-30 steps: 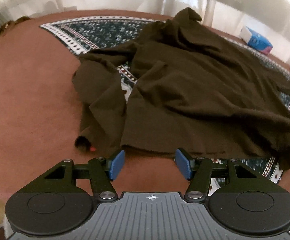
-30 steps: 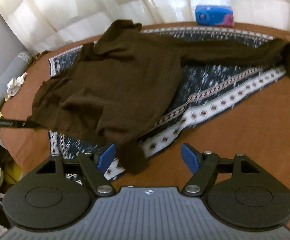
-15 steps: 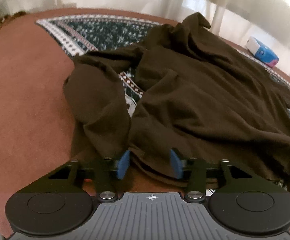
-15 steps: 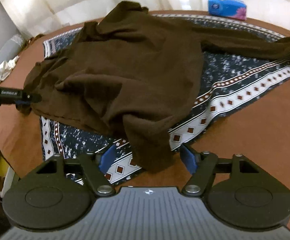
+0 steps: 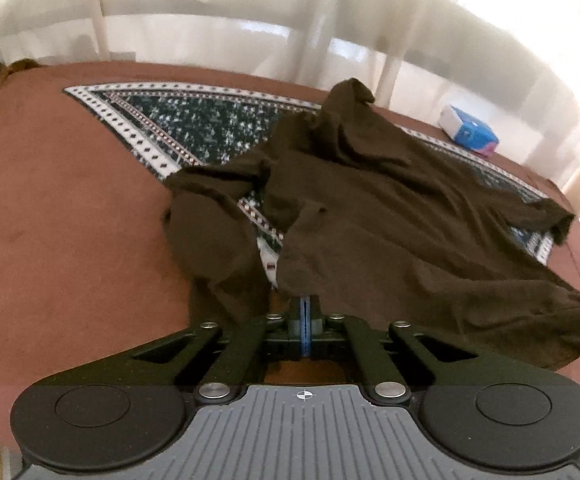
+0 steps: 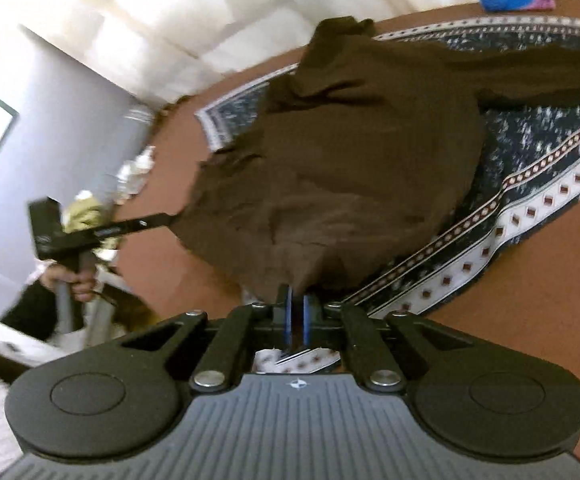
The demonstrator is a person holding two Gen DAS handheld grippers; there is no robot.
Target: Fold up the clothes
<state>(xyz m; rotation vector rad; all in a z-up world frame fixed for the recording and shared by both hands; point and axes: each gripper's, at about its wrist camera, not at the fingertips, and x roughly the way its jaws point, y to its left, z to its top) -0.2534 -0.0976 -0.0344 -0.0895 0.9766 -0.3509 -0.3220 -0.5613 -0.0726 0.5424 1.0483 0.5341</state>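
1. A dark brown long-sleeved garment [image 5: 390, 216] lies rumpled across a patterned cloth [image 5: 194, 120], dark blue with a white diamond border, which covers the middle of a reddish-brown bed surface [image 5: 58, 216].
2. The left gripper [image 5: 305, 308] is clenched on the garment's near hem, its blue pads pressed together with brown fabric caught between them.
3. The right gripper [image 6: 296, 308] is likewise clamped on another part of the near hem; the fabric bunches just above its closed blue pads.
4. In the right wrist view the left gripper shows from the side at the left edge, its black fingers reaching into the garment's edge, with the person's hand [image 6: 70, 280] wrapped around its handle.
5. One sleeve [image 6: 530, 76] stretches along the patterned cloth toward the far right edge of the bed.
6. A blue tissue pack [image 5: 468, 131] sits near the far right corner of the bed, well apart from the garment.
7. Pale curtains [image 5: 250, 12] hang behind the far edge.
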